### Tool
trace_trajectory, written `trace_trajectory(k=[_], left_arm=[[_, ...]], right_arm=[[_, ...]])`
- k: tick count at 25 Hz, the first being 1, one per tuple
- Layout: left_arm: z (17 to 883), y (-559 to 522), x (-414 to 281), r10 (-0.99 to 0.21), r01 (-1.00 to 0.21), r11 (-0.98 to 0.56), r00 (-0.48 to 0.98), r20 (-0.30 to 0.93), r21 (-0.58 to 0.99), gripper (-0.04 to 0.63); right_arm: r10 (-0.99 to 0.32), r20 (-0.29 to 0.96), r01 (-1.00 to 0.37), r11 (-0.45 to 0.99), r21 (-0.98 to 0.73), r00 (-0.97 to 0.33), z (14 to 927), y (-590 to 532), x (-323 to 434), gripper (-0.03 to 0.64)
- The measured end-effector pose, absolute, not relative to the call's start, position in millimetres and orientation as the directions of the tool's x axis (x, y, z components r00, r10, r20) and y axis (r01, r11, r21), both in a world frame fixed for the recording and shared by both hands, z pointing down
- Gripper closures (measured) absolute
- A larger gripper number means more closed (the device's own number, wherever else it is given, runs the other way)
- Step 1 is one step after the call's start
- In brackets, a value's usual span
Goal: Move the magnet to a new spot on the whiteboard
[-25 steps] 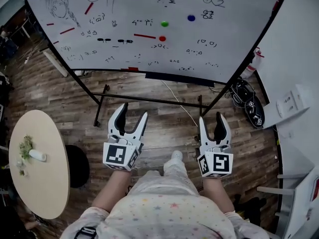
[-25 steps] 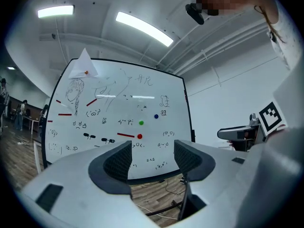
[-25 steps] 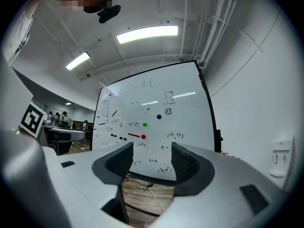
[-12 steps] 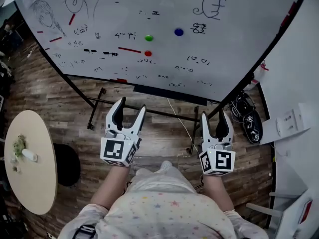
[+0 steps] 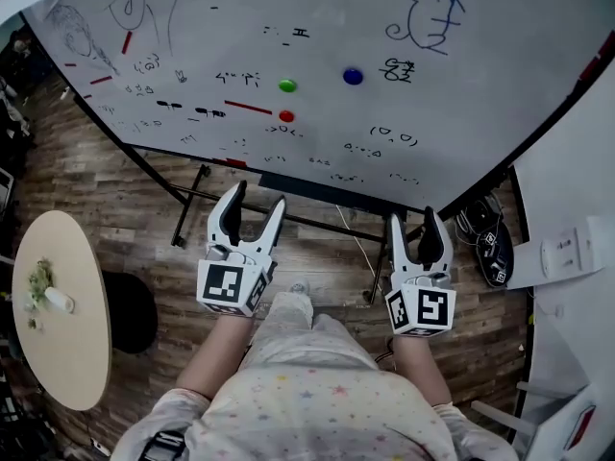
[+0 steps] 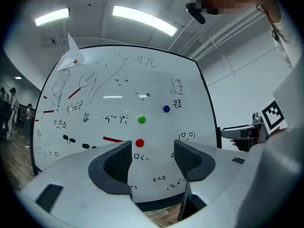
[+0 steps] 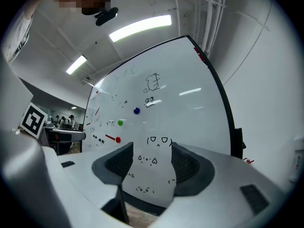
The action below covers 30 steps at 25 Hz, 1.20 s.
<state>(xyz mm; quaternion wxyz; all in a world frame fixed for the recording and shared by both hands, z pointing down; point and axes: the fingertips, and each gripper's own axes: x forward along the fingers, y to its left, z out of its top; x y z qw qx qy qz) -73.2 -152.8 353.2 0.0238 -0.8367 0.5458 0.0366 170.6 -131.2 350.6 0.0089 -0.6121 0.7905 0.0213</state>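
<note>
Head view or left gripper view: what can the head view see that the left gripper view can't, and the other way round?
Only the head view shows the round table and the marker cube on the left gripper. Only the left gripper view shows the ceiling lights and some people far off at the left edge. Both show the whiteboard with its red magnet, green magnet and blue magnet. Both also show the left gripper's tongs, open with nothing between them.
</note>
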Motion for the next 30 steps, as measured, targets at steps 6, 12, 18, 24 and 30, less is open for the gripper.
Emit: trace_trajectory(k=[6,12,18,24,30], left_arm=[[346.5,-211.6,-76.5,-0.890,-0.895,-0.445,0.444,-0.104,-0.011,0.339],[349.3,-260.7,-83.4,-0.866,-0.871,-0.491,0.489,-0.102,-0.011,0.339],[357.1,-287.4,-84.2,-0.846,-0.850,-0.527,0.526,-0.089,-0.011,0.339],[362.6,-293.4,-76.7,-0.844,-0.847,-0.532,0.531,-0.074,-0.008,0.339],[357.6,-291.4,-62.1,-0.855,-0.857,-0.515,0.514,-0.073,-0.007,0.339]], right_arm=[[-0.977,-0.052,-0.978,0.207,0.035,-0.209,343.1,-179.3,163.8,0.382],[-0.985,-0.055,-0.986,0.162,0.030,-0.164,344.5,-220.3,149.1,0.382],[-0.988,-0.041,-0.989,0.145,0.028,-0.146,352.0,-240.1,137.5,0.382],[-0.987,-0.029,-0.987,0.160,0.025,-0.161,356.8,-246.1,139.3,0.382],[-0.979,-0.017,-0.979,0.200,0.027,-0.201,352.1,-250.3,147.1,0.388]])
